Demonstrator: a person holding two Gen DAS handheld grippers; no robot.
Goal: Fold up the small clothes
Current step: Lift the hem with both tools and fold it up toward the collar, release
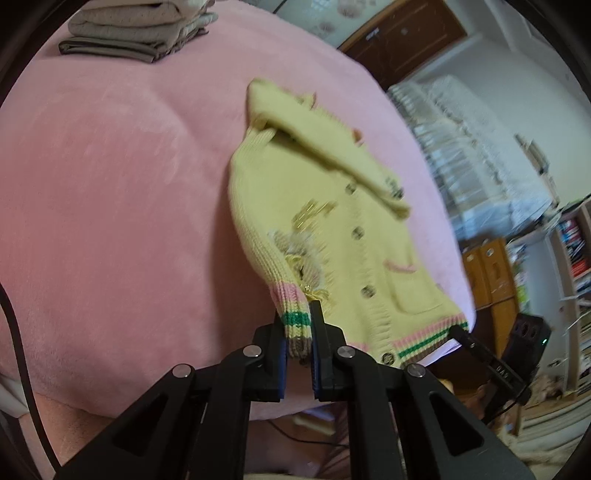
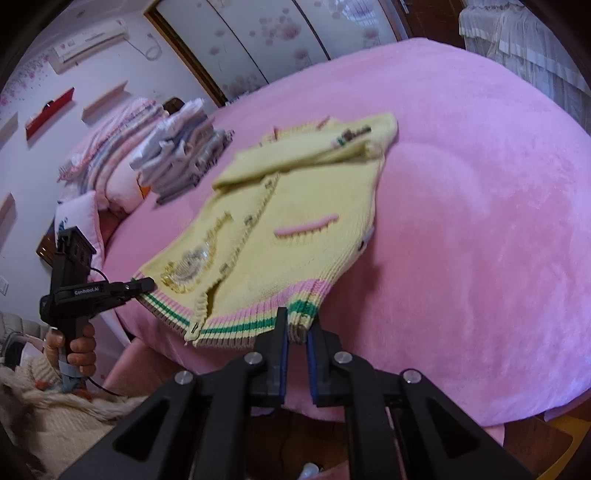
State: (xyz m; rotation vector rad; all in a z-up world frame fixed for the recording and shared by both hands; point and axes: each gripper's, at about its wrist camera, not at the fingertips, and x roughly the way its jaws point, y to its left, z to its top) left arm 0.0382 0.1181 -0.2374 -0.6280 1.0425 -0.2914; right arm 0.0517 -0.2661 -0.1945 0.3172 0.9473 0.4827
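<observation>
My left gripper [image 1: 298, 334] was pinching the striped hem corner of the yellow cardigan [image 1: 332, 229], its blue-padded fingers closed on the pink, green and tan ribbing. My right gripper [image 2: 296, 332] was clamped on the opposite hem corner the same way. In the right wrist view I could see the left gripper again at the near left, gripping its corner, with the person's hand [image 2: 75, 349] wrapped round its handle.

The cardigan lay on a pink blanket [image 1: 110, 184] covering a bed, soft and fleecy, with faint nap marks. Its hem sat at the near edge of the bed; its long axis ran away from me, collar at the far end. One sleeve was folded across the chest. The knit was chunky and ribbed, with a button row down the front, a pink-trimmed pocket [image 2: 306, 227] and a fuzzy appliqué [image 2: 192, 258] near the hem.

At the far left of the bed stood a stack of folded clothes [image 1: 136, 29], grey and beige, and beside it a pile of pillows [image 2: 107, 162]. Beyond were sliding wardrobe doors [image 2: 258, 40] with a blossom print, an air conditioner [image 2: 88, 40] high on the wall, and a bookshelf [image 1: 576, 258] at the right.
</observation>
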